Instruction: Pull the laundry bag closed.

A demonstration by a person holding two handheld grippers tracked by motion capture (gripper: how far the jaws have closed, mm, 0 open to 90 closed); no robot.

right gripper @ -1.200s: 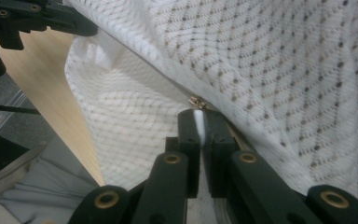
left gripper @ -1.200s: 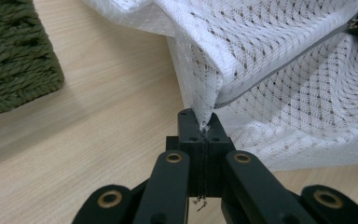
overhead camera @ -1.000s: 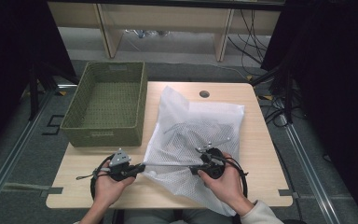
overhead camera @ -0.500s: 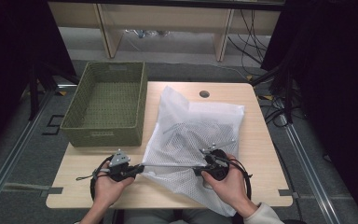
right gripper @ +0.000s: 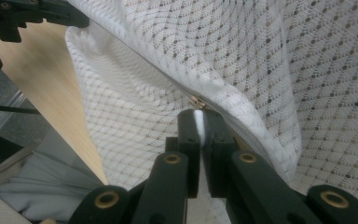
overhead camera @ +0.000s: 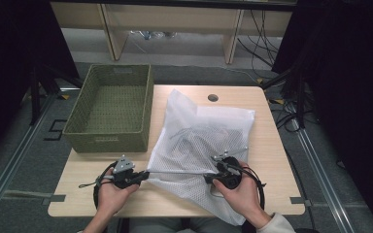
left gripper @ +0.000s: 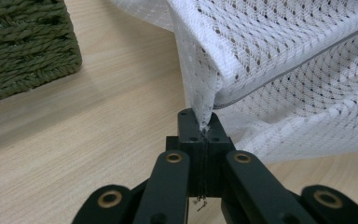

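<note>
Gripping the near edge of a white mesh laundry bag (overhead camera: 201, 145), both tools sit close to the person's side of the desk (overhead camera: 77, 204). The left tool (overhead camera: 143, 175) has its jaws closed on a bunched corner of the mesh, seen pinched tight in the left gripper view (left gripper: 204, 122). The right tool (overhead camera: 209, 177) clamps the bag's zipper edge, with the small brass zipper pull (right gripper: 196, 101) just at its jaw tips. Between the two tools the bag's edge runs in a taut, straight line. The bag spreads across the middle of the desk, with darker contents showing faintly through the mesh. Farther off, to the left, a green woven basket (overhead camera: 111, 109) stands just beside the bag.
</note>
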